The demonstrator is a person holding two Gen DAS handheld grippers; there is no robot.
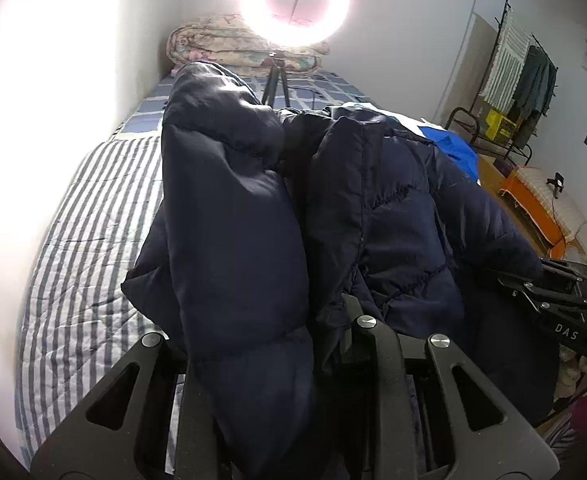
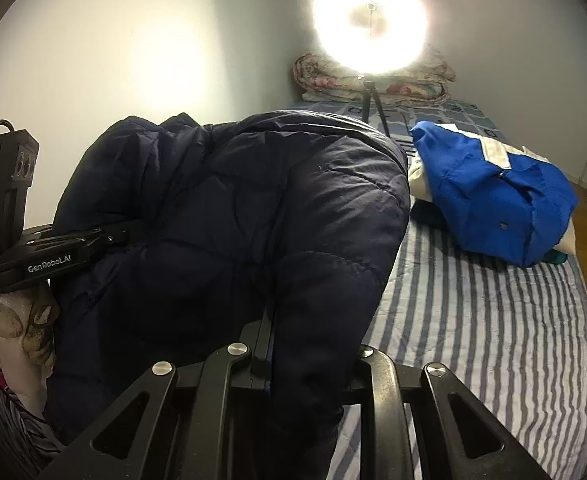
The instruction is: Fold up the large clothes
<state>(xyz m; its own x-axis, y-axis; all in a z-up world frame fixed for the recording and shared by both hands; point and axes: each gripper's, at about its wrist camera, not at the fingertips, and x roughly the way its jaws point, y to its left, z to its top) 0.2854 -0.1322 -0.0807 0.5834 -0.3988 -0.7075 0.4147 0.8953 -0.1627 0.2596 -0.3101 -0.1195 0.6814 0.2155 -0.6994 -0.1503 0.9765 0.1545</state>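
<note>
Jacket [image 1: 229, 216], dark navy puffer, fills centre of both frames, bunched and lifted off the striped sheet [image 1: 89, 240].

Left wrist view: left gripper [image 1: 269, 344] at bottom centre. A thick fold of jacket runs down between its fingers and covers the gap; jaws closed onto that fold, fabric hides the tips. More jacket bulges right of centre.

Right wrist view: right gripper [image 2: 267, 336] at bottom centre, fingers nearly together, pinching a seam or edge of jacket [image 2: 233, 220]. Padding hangs over and right of the fingers, down to the bottom edge.

Cross-views: right gripper body also shows at right edge of the left view, its end against the jacket. Left gripper shows at left edge of the right view, marked "GenRobot.AI", its end buried in the fabric. Both on the same garment, well apart.

Blue garment [image 2: 493, 200] with white panels lies in a heap on the bed, upper right of the right view, apart from the jacket. Ring light [image 2: 369, 36] on a tripod stands at top centre, folded quilt [image 2: 333, 76] behind it against the wall. Clothes rack [image 1: 525, 80] at upper right of left view.
</note>
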